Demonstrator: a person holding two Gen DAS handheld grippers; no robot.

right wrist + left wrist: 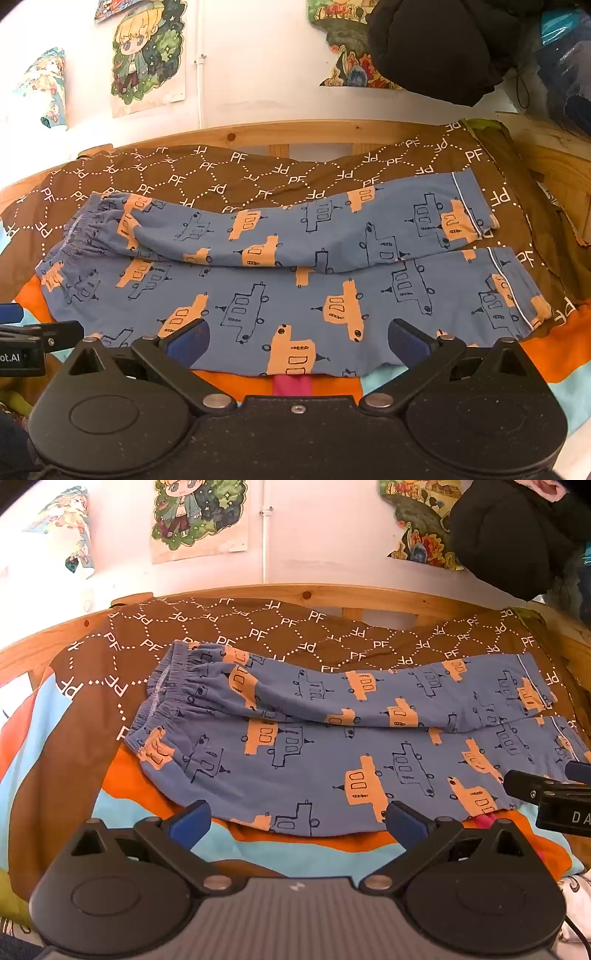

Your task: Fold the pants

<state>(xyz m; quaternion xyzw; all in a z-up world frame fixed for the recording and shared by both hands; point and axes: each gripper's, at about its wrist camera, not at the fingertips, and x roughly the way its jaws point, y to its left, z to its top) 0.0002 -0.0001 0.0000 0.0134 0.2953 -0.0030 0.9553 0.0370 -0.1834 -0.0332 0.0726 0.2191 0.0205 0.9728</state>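
Note:
Blue pants [332,753] [295,280] printed with orange and outlined vehicles lie flat on the bed, waistband at the left, both legs running right side by side, cuffs at the right. My left gripper [297,818] stands open just above the near edge of the pants, towards the waist end, with nothing between its blue pads. My right gripper [297,341] is open too, hovering over the near leg's lower edge near the cuff end. Neither touches the cloth as far as I can see. The right gripper's finger [535,790] shows at the left wrist view's right edge.
A brown blanket [258,627] with white "PF" lettering lies under the pants, over an orange and light-blue bedcover [147,805]. A wooden bed frame [332,594] runs behind, against a white wall with posters. A dark garment [436,48] hangs at the upper right.

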